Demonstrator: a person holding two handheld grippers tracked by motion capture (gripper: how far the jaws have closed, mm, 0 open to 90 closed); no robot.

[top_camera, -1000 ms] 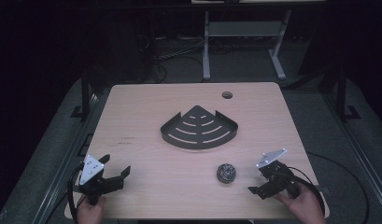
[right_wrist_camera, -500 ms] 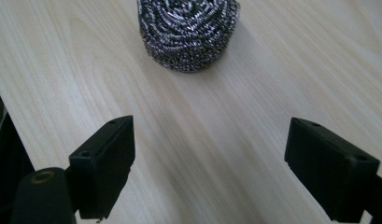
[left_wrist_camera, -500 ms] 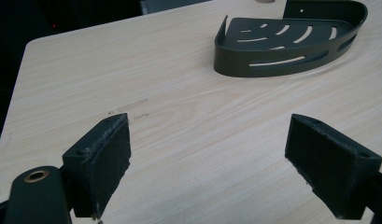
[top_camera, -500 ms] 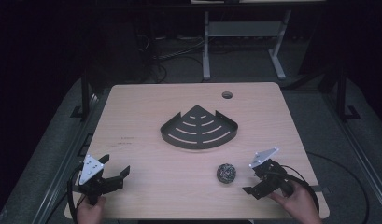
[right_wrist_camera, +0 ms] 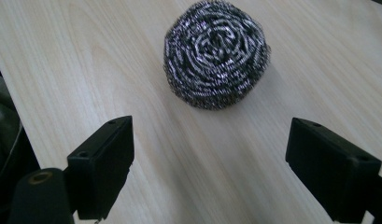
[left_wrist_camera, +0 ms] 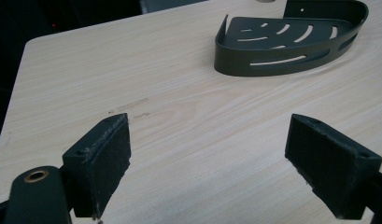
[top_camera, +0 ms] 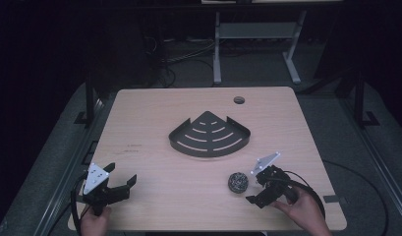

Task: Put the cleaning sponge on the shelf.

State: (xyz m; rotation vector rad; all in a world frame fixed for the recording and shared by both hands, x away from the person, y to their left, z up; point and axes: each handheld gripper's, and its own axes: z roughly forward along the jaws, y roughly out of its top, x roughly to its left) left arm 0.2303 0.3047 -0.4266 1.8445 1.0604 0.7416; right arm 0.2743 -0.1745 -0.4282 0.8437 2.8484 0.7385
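Gaping wide, the right tool (top_camera: 253,186) faces the steel scourer (top_camera: 237,181), bare table (top_camera: 154,118) between them.

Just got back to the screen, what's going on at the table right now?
The right gripper is closing in on the steel wool scourer lying on the table; its jaws have just been opening, nothing between them yet. The left gripper waits open near the table's front corner. The black corner shelf sits mid-table.

steel wool ball (top_camera: 237,182) | round, coiled, silvery-dark | resting on table, near front edge
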